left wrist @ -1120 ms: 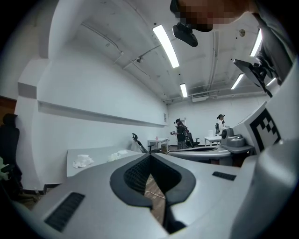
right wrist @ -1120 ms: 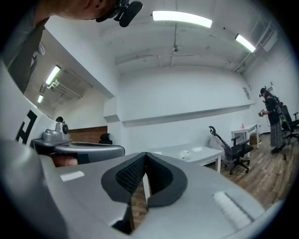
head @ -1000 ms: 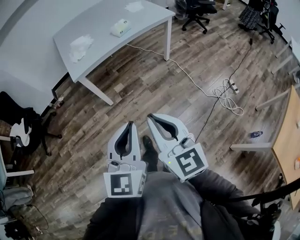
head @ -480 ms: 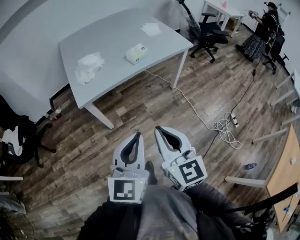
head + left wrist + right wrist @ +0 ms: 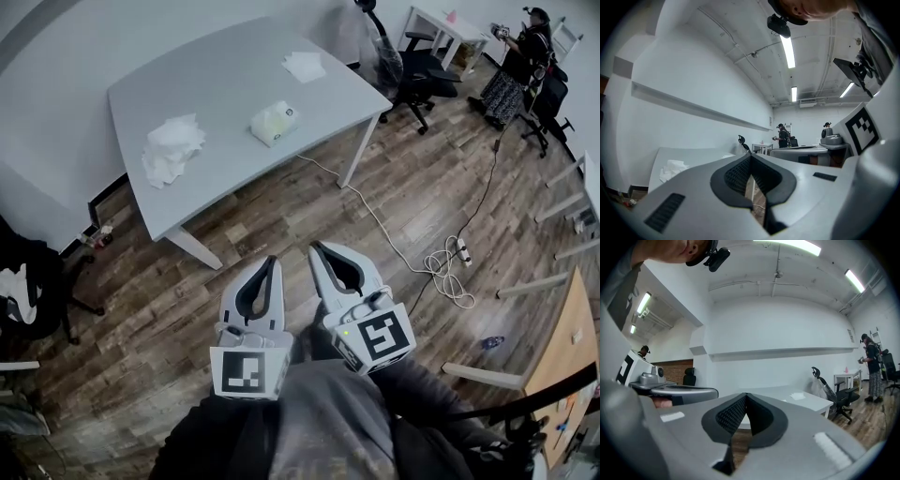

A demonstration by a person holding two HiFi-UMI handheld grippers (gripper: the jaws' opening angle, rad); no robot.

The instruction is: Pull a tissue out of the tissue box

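Tissue box [image 5: 273, 123] on table [image 5: 225, 66] nr front edge, well apart from both grippers. Left gripper [image 5: 272, 261] & right gripper [image 5: 317, 247]: jaws closed, empty. Tissue likely soft, light, tearable; pinch tuft at top slot.

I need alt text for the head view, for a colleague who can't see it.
The left gripper and right gripper are shut and empty over the wooden floor, short of the grey table. On it sit a pale rectangular tissue box, a pile of crumpled white tissues and one flat white tissue.
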